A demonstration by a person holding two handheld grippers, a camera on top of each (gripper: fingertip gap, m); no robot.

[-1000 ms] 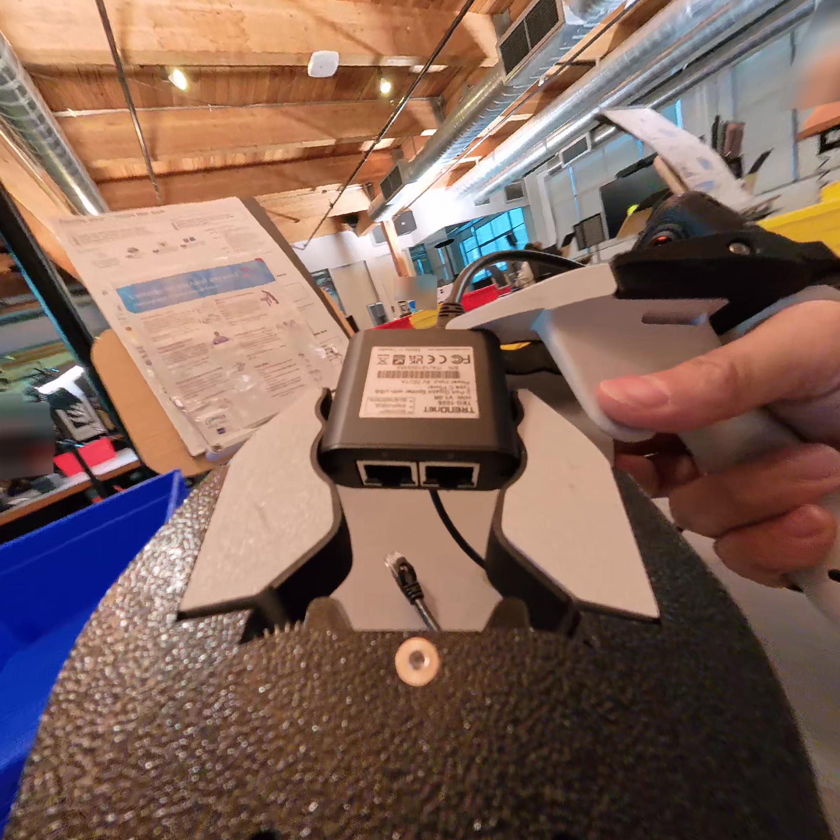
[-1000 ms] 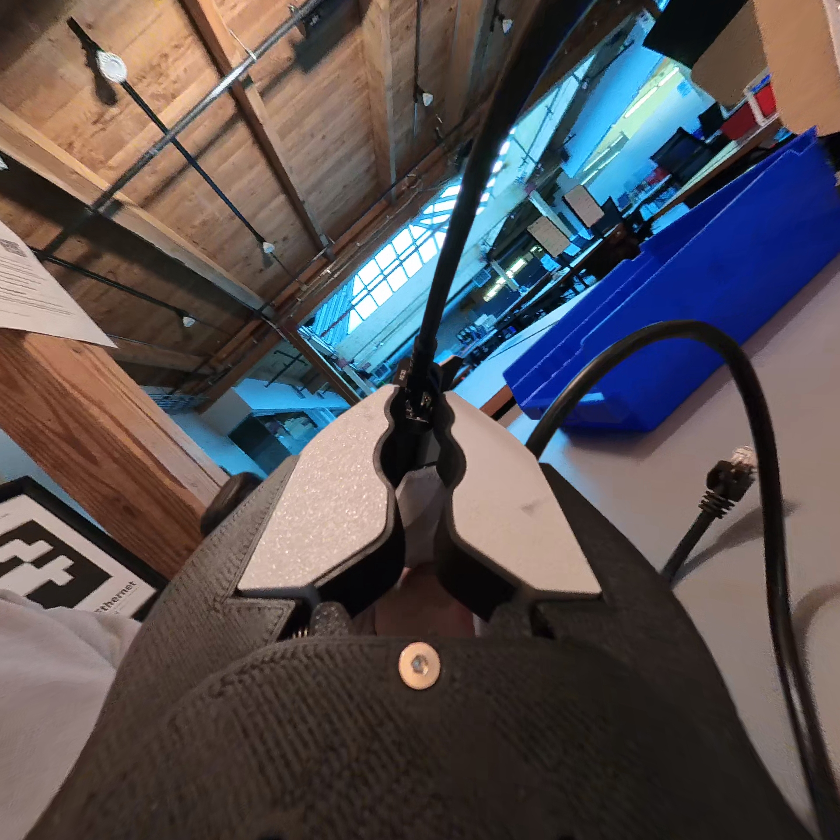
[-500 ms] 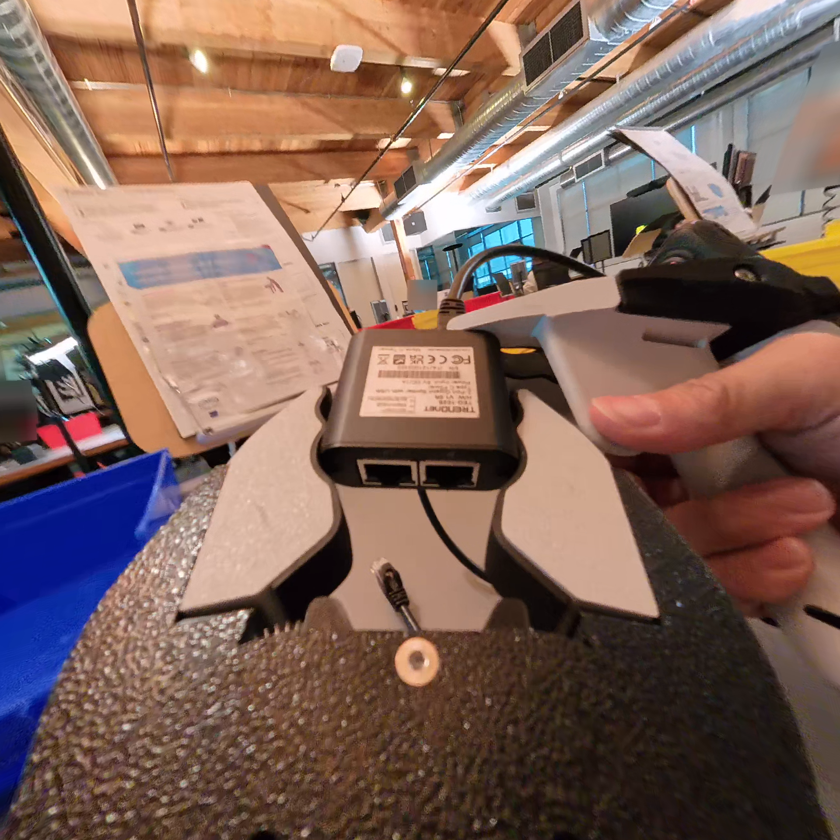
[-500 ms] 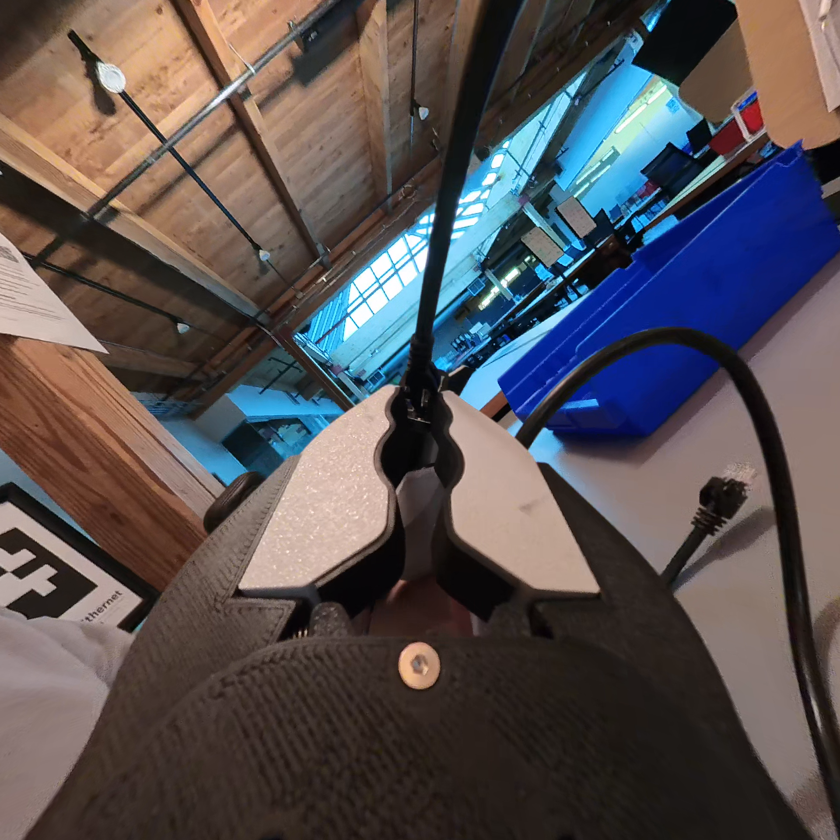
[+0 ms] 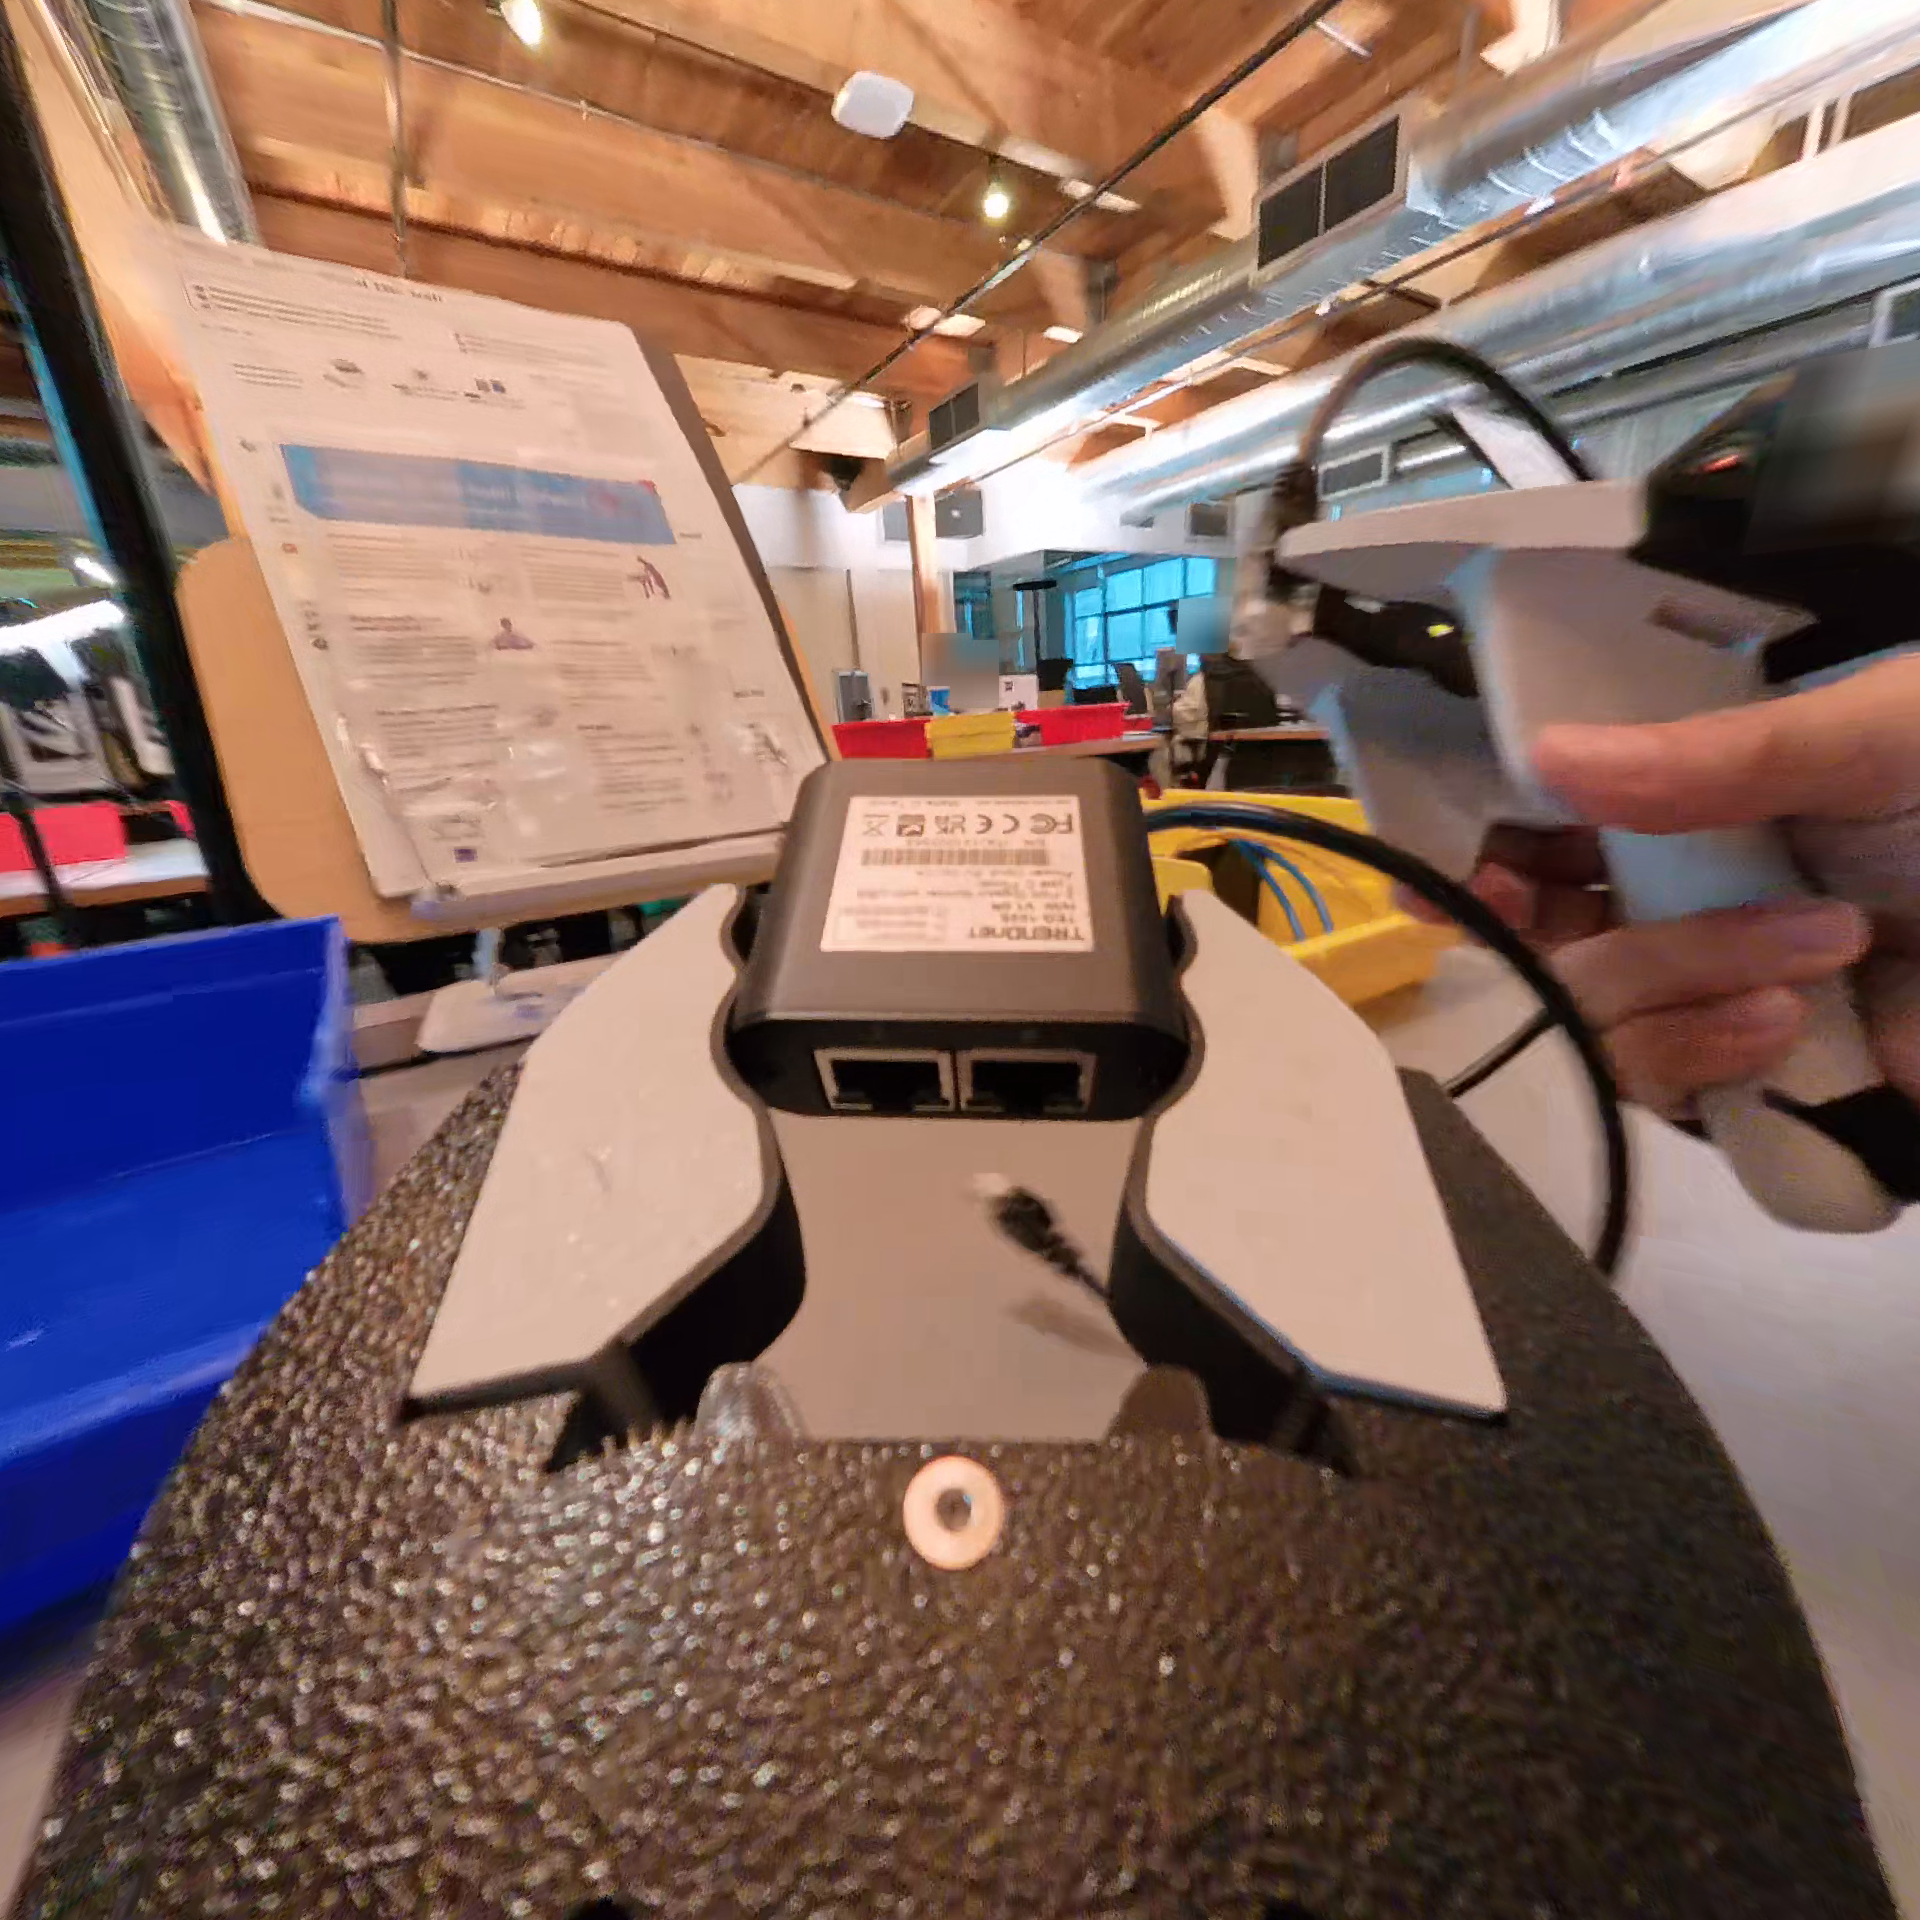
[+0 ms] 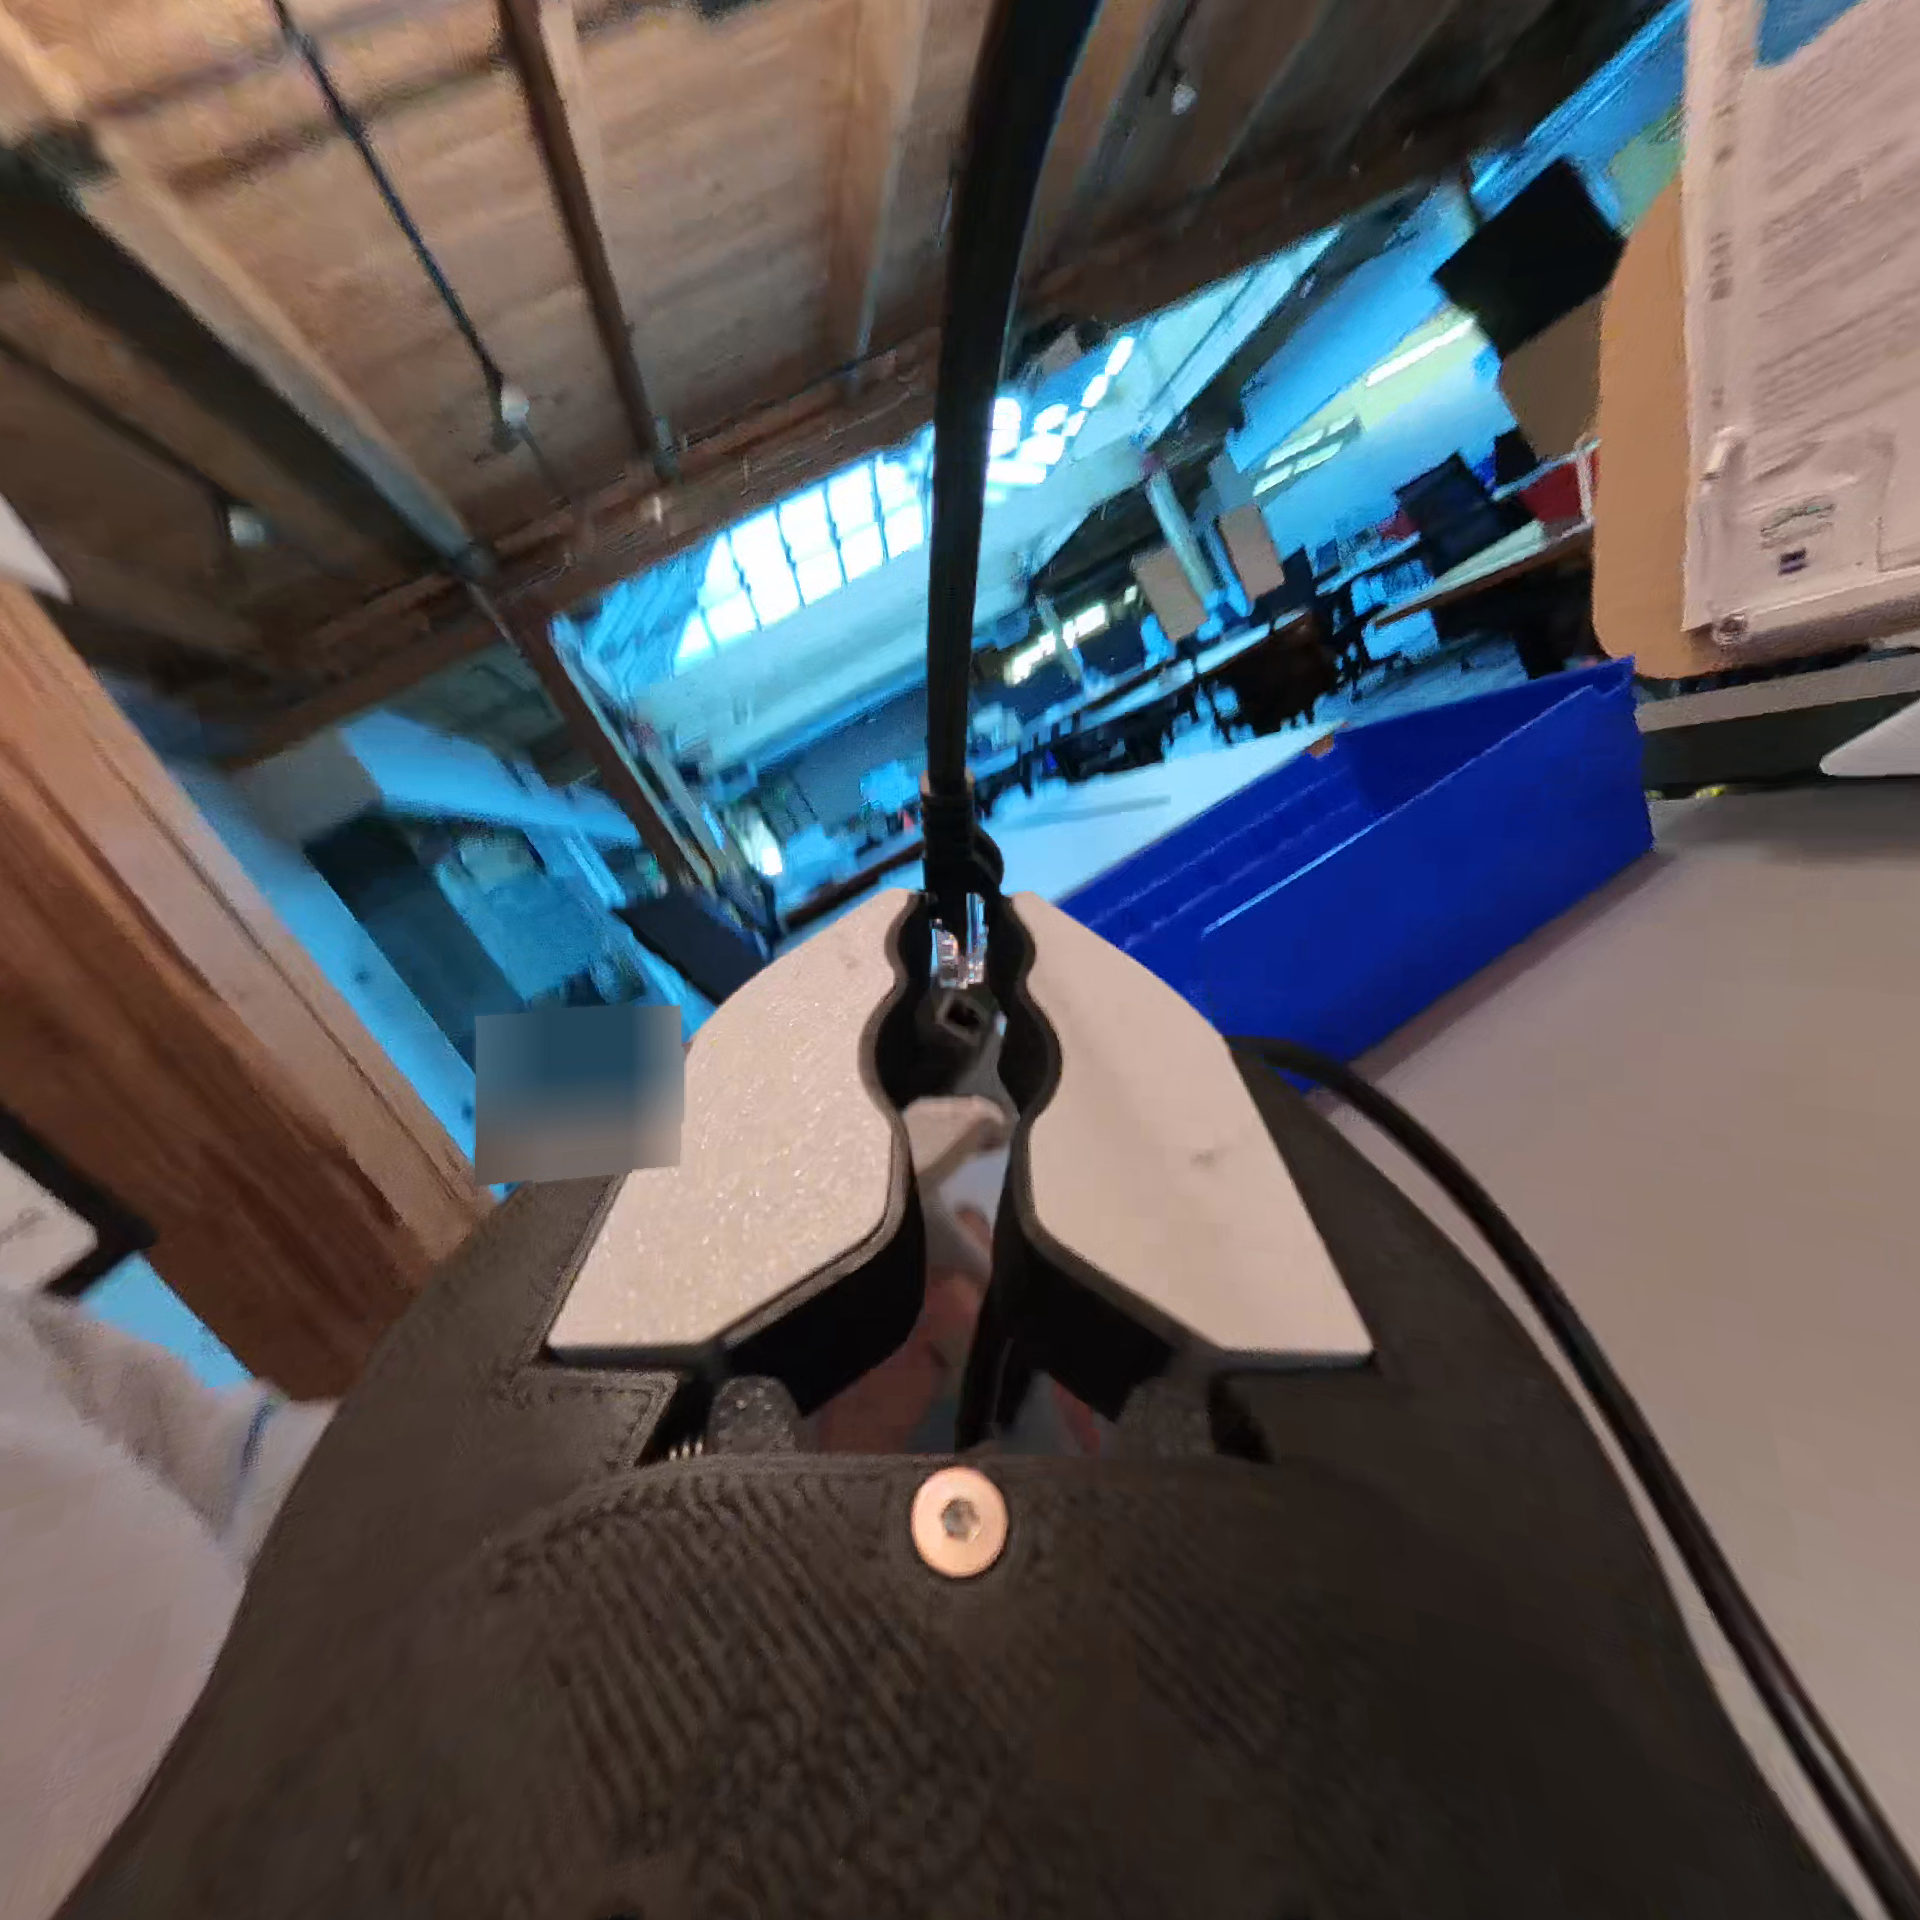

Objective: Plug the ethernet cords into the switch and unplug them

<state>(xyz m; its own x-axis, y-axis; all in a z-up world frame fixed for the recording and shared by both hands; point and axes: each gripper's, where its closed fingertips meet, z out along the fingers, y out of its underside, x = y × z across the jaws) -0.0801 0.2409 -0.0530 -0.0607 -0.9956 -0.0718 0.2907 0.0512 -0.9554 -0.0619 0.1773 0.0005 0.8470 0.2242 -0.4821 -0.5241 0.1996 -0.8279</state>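
My left tongs [image 5: 961,997] are clamped on the black switch [image 5: 961,914], one grey finger against each side of it, and I hold it lifted above the desk [image 5: 1714,1351] with its two ports facing back toward my camera and its labelled face up. Neither port has anything in it. Below the switch, a loose ethernet plug [image 5: 1023,1221] lies on the desk between my fingers, blurred, its black cord running off to the right.

My right tongs [image 6: 961,935] are clenched on the clear plug of the other ethernet cord [image 6: 966,520], gripped right at the fingertips, the cord rising straight up out of the top of the view. From the left camera I see that right tool tilted up at the right, a hand [image 5: 1714,914] wrapped round its handle, up and to the right of the switch and apart from it; the picture is smeared there.

A blue bin [image 5: 156,1195] stands on the desk to my left, with a propped instruction sheet [image 5: 499,623] behind it. A yellow bin [image 5: 1320,894] sits past the switch.
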